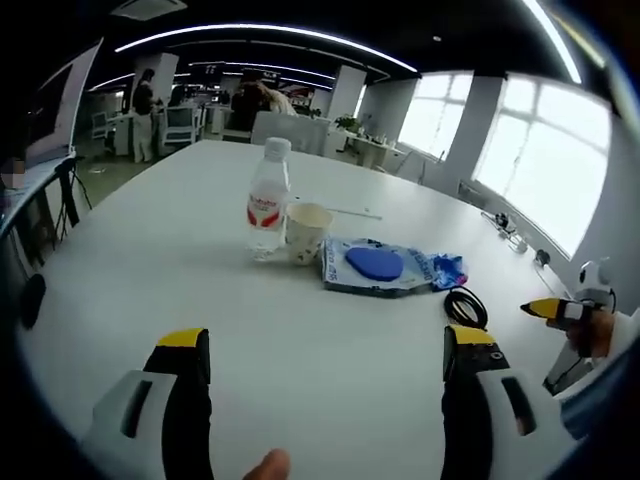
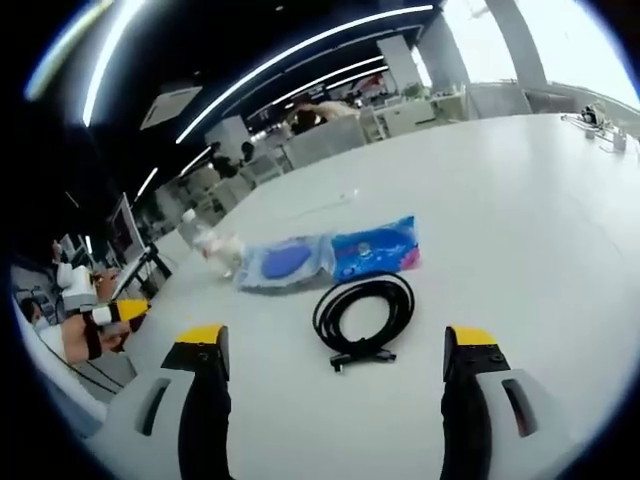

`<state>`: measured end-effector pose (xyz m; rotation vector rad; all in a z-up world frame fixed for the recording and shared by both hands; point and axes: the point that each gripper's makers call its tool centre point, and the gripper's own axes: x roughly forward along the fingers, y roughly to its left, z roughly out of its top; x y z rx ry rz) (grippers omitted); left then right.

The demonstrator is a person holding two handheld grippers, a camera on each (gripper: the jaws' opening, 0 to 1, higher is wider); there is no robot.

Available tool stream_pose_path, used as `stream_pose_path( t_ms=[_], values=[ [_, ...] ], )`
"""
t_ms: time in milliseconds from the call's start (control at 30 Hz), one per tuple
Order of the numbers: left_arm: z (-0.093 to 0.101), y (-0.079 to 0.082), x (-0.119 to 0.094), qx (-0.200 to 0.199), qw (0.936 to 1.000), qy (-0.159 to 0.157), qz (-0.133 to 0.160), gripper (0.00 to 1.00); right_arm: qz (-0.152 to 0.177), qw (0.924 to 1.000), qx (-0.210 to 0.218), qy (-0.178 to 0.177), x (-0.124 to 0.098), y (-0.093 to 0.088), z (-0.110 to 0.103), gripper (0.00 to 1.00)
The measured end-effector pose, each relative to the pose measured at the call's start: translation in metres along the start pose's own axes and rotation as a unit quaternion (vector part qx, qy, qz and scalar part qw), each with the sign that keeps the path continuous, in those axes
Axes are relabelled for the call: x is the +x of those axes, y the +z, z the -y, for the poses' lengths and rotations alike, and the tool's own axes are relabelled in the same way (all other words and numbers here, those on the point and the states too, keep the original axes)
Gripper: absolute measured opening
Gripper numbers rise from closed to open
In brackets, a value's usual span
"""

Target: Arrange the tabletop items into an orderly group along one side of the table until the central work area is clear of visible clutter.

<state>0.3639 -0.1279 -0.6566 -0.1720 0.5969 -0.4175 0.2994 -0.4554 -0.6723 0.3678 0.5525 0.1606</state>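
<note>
On the white table [image 1: 180,260] stand a clear water bottle [image 1: 268,200] with a red label and a paper cup [image 1: 306,232] just right of it. A blue plastic packet [image 1: 385,267] lies flat right of the cup, and a coiled black cable [image 1: 465,306] lies past the packet's near right corner. My left gripper [image 1: 330,350] is open, well short of these items, with nothing between its jaws. My right gripper [image 2: 335,350] is open too, its jaws on either side of the black cable [image 2: 364,310] but nearer the camera. The packet [image 2: 330,257], bottle [image 2: 199,234] and cup [image 2: 228,253] lie beyond it. The right gripper's yellow tip [image 1: 548,309] shows at the right of the left gripper view.
A thin white stick [image 1: 340,210] lies behind the cup. Small dark items [image 1: 505,225] sit along the table's far right edge near the windows. Chairs, desks and people stand beyond the far end. A monitor on a stand [image 1: 55,110] is at the left.
</note>
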Motion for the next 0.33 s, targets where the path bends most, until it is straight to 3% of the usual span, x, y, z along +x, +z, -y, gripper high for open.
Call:
stream_pose_path(
  t_ms=[200, 333],
  values=[
    [-0.006, 0.003, -0.003, -0.001, 1.0, 0.008, 0.003, 1.0, 0.004, 0.9991, 0.043, 0.008, 0.005, 0.001, 0.002, 0.87],
    [-0.011, 0.003, -0.005, -0.011, 0.9998, 0.015, 0.006, 1.0, 0.004, 0.9991, 0.042, 0.006, 0.006, 0.002, 0.004, 0.86]
  ],
)
